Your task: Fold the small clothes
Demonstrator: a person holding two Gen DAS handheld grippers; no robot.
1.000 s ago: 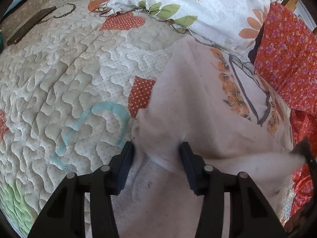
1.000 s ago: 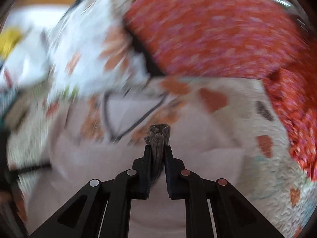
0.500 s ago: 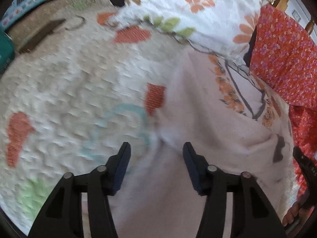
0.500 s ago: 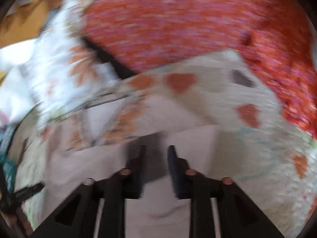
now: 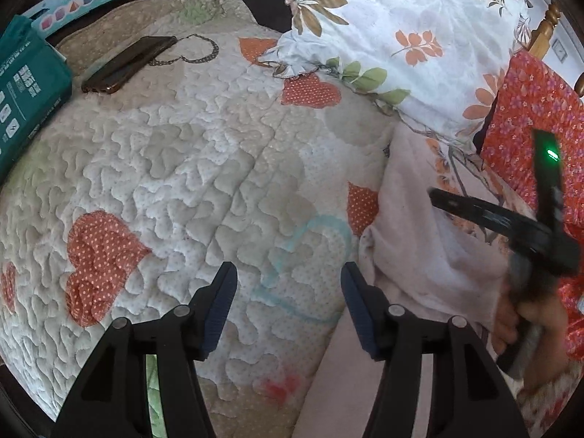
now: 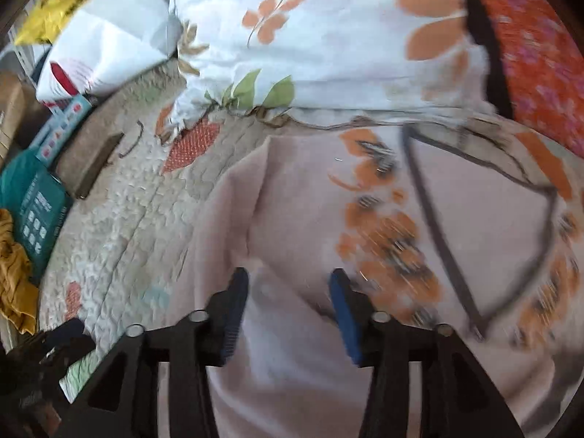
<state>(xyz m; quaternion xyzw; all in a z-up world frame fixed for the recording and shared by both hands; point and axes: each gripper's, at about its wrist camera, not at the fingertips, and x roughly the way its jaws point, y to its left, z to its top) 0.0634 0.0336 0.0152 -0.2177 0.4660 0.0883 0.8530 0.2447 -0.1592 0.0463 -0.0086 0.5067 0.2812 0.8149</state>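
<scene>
Quilted bedding with orange hearts carries your work: the pale pink garment (image 6: 303, 197) lies spread on the quilt (image 5: 189, 168) just below the floral pillow (image 5: 394, 25), flat enough to crease. Your right claw (image 6: 288, 299) hangs released over its middle, grasping nothing, likely placed to pick a fold line. Your left claw (image 5: 288, 292), also released, hovers beside the garment's edge, above bare quilt.

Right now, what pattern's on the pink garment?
Orange flowers with dark outlines on the pale pink garment; clearest in the right wrist view.
</scene>
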